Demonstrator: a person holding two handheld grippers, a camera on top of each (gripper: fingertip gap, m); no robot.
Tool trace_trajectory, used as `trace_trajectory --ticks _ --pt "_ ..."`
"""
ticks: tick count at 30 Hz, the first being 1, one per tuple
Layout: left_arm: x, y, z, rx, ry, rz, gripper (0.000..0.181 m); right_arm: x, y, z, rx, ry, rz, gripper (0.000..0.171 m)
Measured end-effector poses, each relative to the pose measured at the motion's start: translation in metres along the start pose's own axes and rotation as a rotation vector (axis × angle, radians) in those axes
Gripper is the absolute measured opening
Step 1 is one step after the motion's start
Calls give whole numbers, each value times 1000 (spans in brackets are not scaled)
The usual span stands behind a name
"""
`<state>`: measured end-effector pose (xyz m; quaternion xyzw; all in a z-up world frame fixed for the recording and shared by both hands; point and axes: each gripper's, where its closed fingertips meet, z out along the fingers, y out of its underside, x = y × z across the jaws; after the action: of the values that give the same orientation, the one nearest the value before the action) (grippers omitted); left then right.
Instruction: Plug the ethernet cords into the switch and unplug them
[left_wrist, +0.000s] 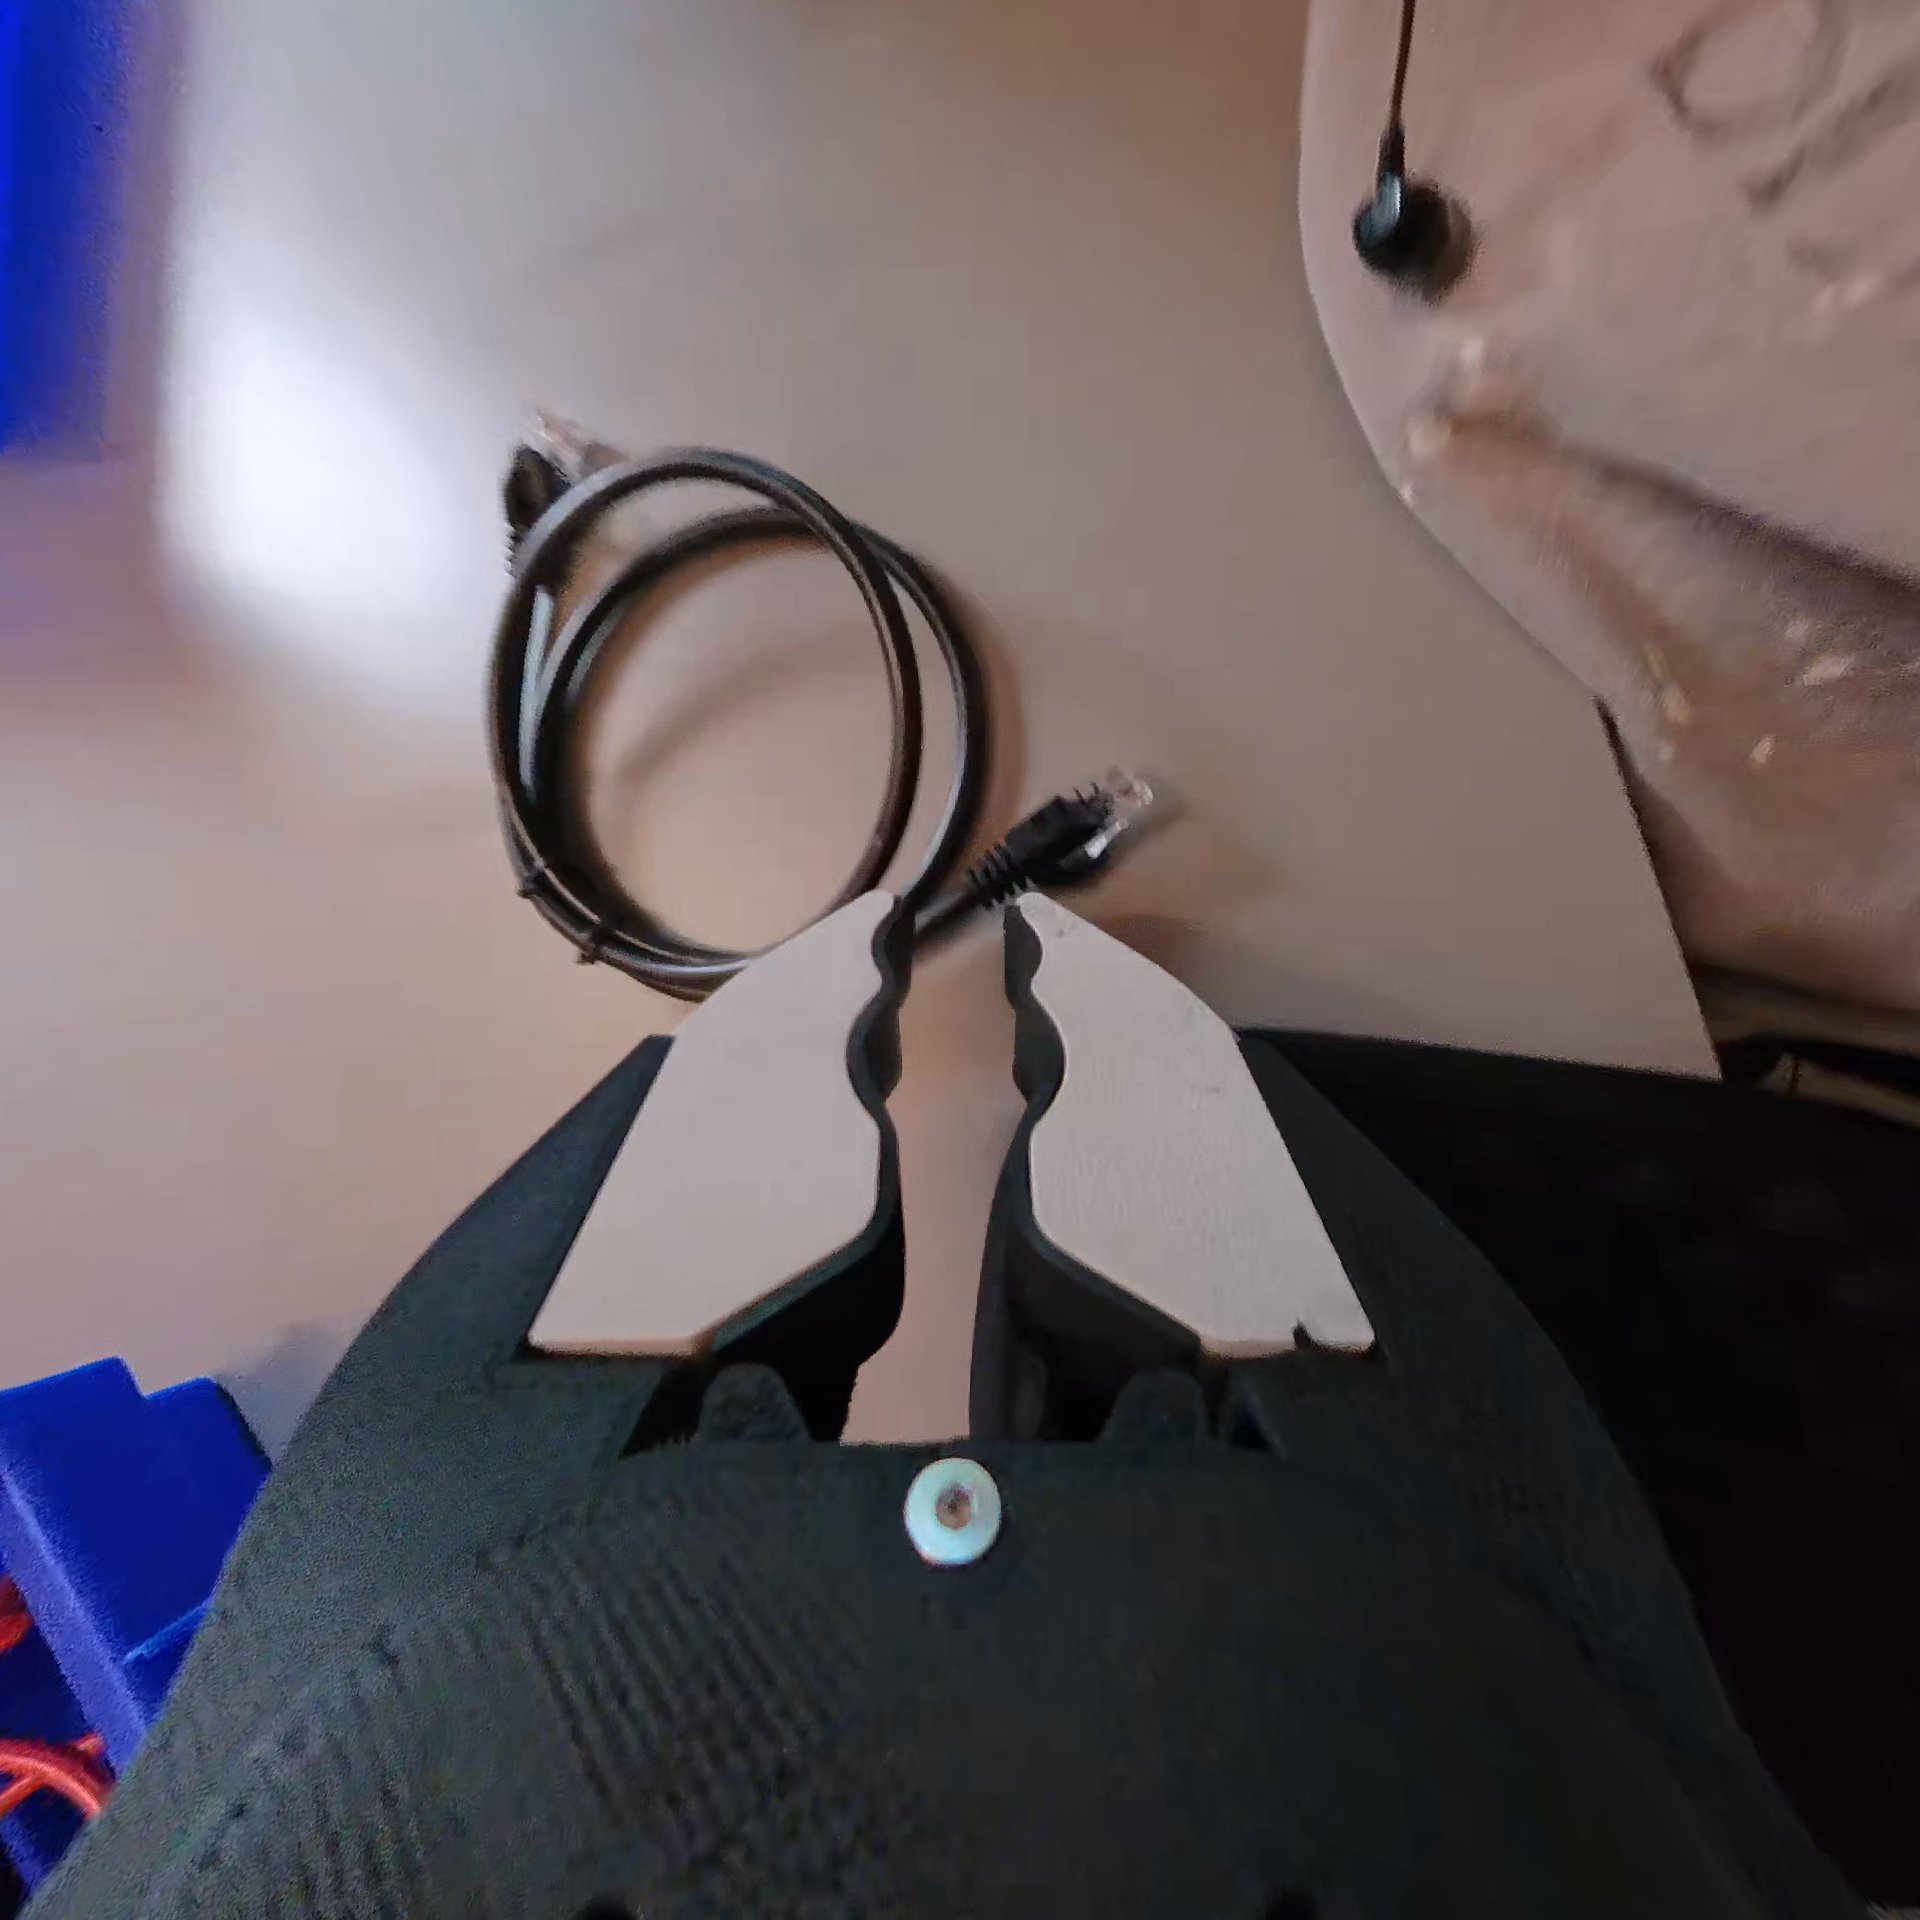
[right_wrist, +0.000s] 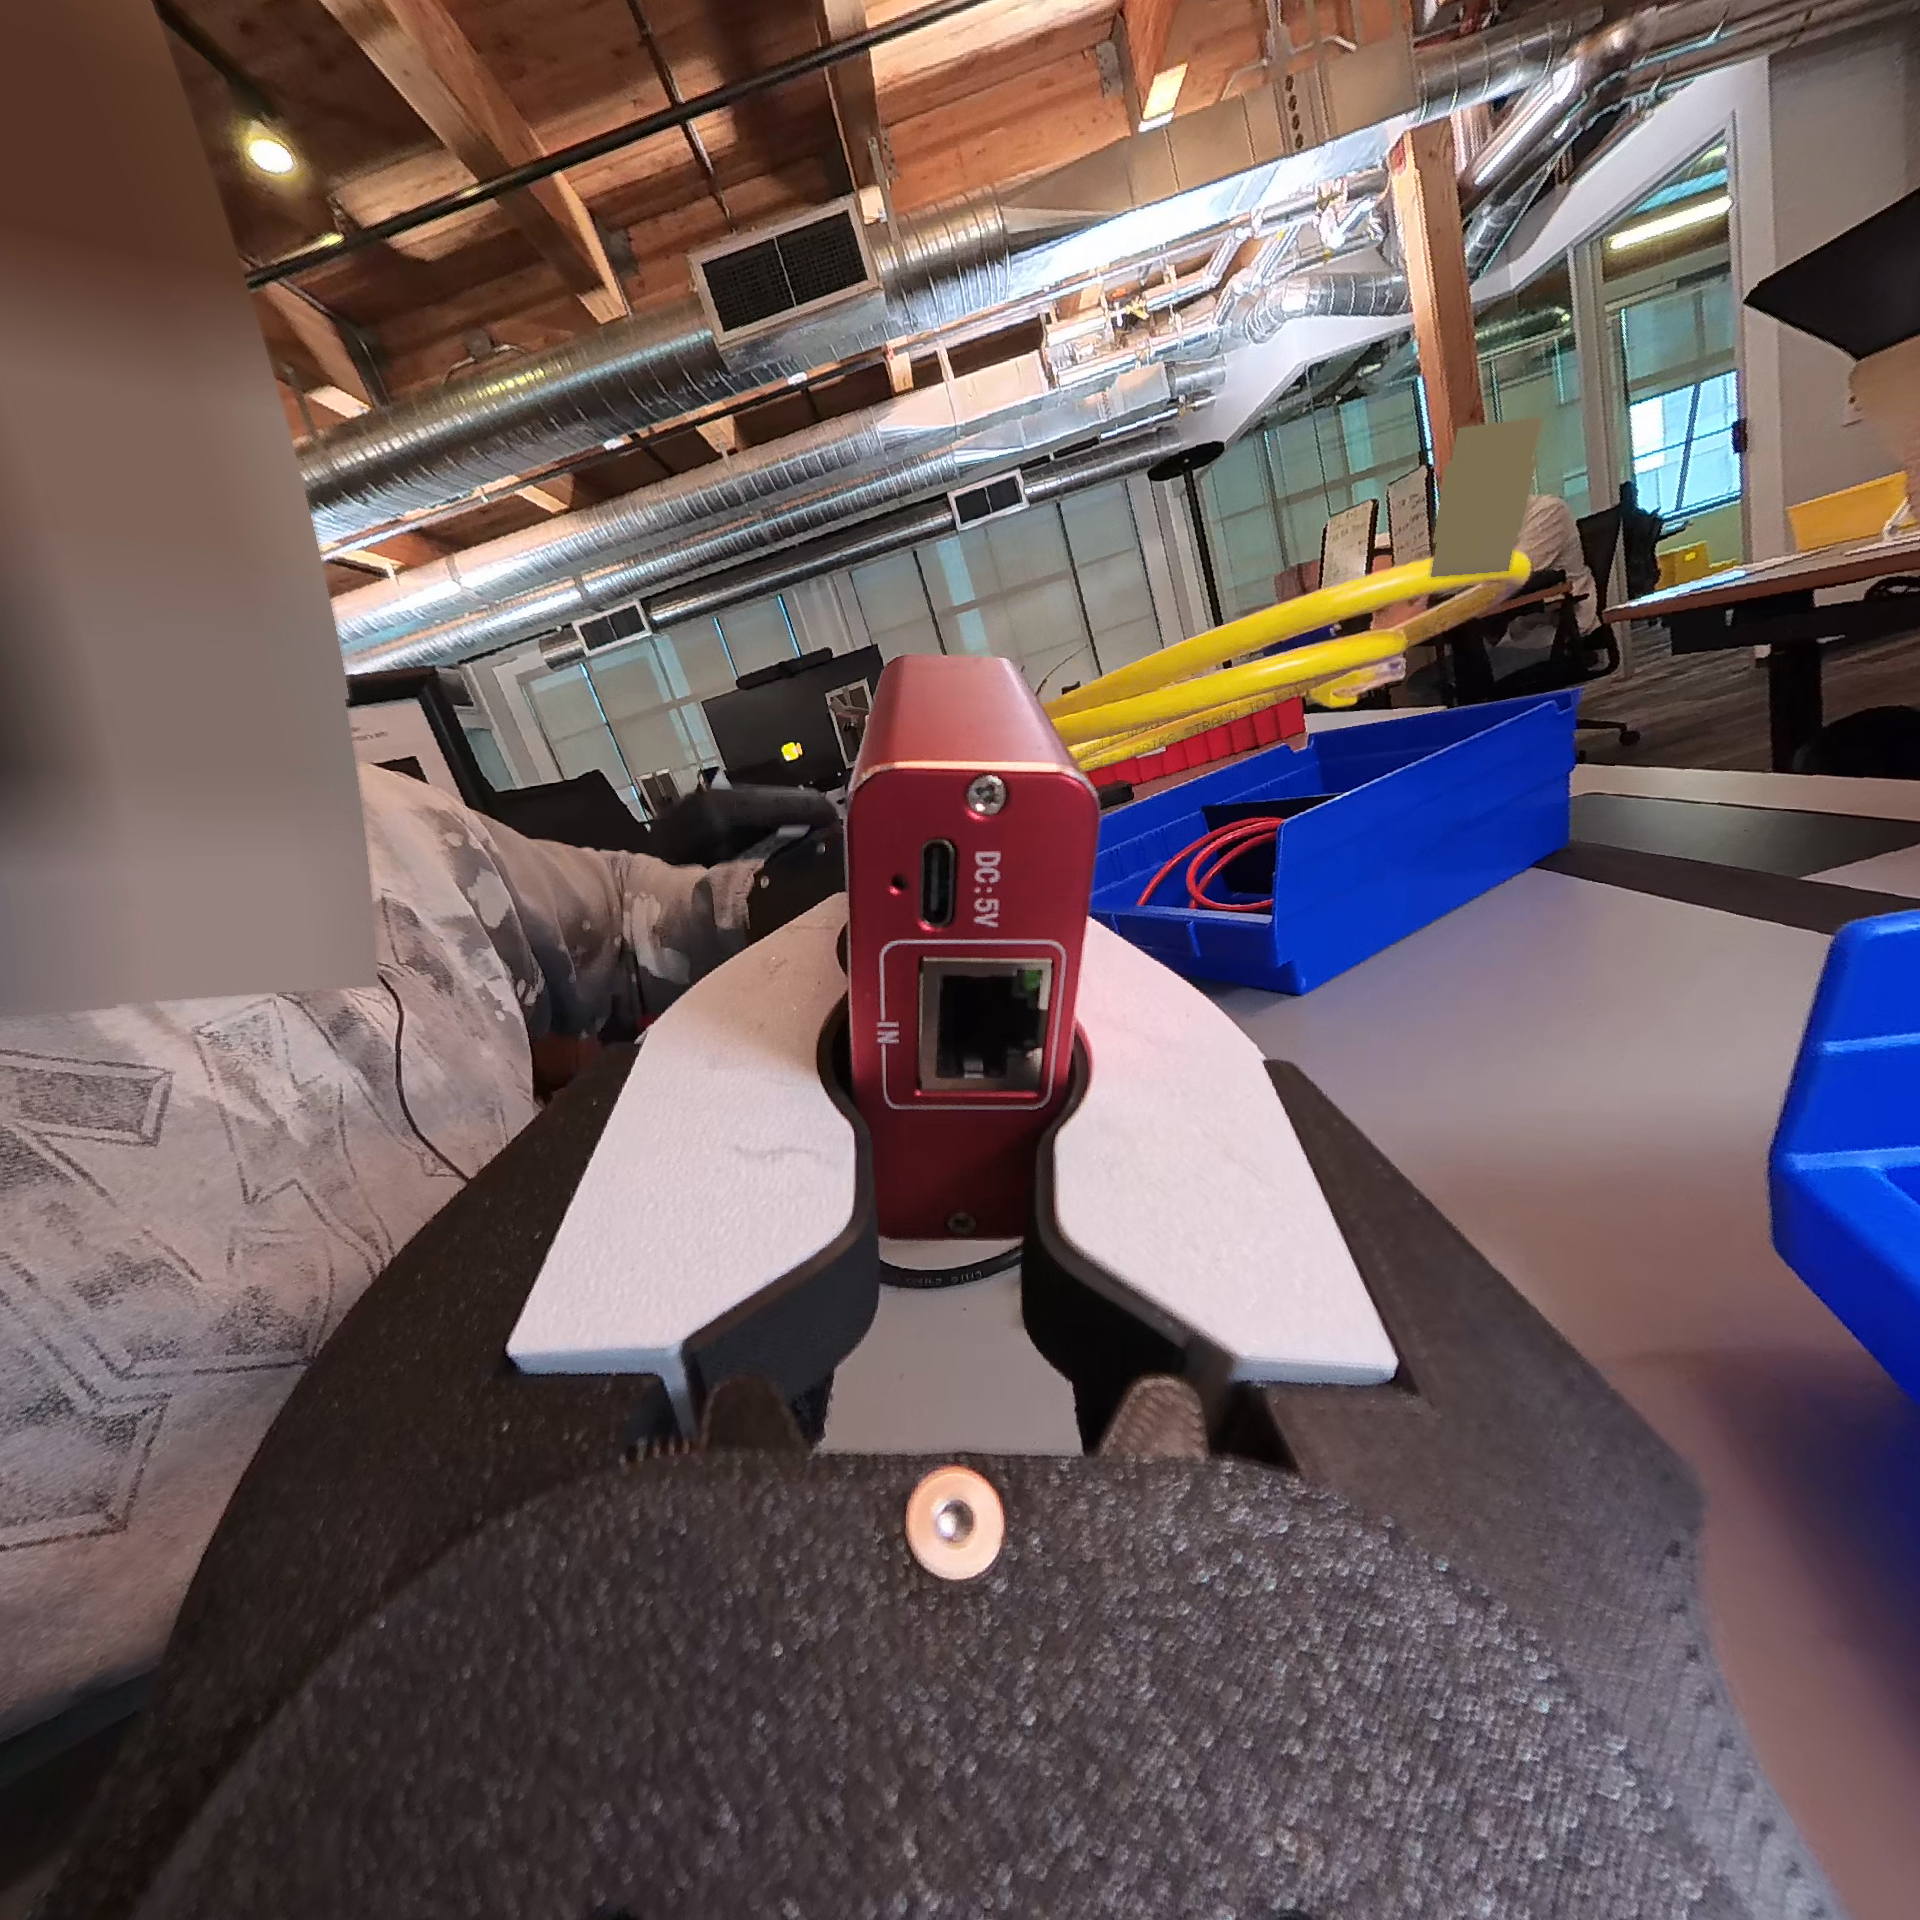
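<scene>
In the left wrist view a black ethernet cord (left_wrist: 717, 717) lies coiled on the beige table (left_wrist: 1195, 520). One plug (left_wrist: 1081, 826) lies just beyond my left gripper (left_wrist: 953, 920); the other plug (left_wrist: 551, 442) is at the coil's far left. The left jaws stand a little apart, and the cord's end runs past the fingertips (left_wrist: 883, 925) without being clamped. In the right wrist view my right gripper (right_wrist: 966, 935) is shut on a red switch (right_wrist: 971, 821), held upright. The switch's end port (right_wrist: 982, 1023) faces the camera and is empty.
Yellow ethernet cords (right_wrist: 1247, 665) loop above a blue bin (right_wrist: 1434, 821) that holds a red wire (right_wrist: 1216, 862). Another blue bin (right_wrist: 1860, 1143) is close on the right. A person's patterned sleeve (right_wrist: 208, 1195) fills the left. A blue bin (left_wrist: 104, 1507) sits by my left gripper.
</scene>
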<state>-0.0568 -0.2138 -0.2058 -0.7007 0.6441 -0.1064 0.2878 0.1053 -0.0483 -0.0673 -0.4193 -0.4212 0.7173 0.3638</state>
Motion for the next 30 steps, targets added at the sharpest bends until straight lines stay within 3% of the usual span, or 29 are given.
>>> trace_trajectory --ticks 3,9,22,26,30 --pt "4 13 13 -69 -16 96 17 0 1 1 -3 4 1 29" --pt "-8 6 25 -93 -84 252 20 3 1 0 0 13 8 29" --pt "-15 -7 38 -66 -113 307 12 2 -1 -5 7 11 3 29" --pt "-8 -21 29 21 -47 164 10 0 -3 -6 12 10 -4 29" --pt "-19 -53 -6 266 6 -111 9 0 -4 -6 20 6 0 29"
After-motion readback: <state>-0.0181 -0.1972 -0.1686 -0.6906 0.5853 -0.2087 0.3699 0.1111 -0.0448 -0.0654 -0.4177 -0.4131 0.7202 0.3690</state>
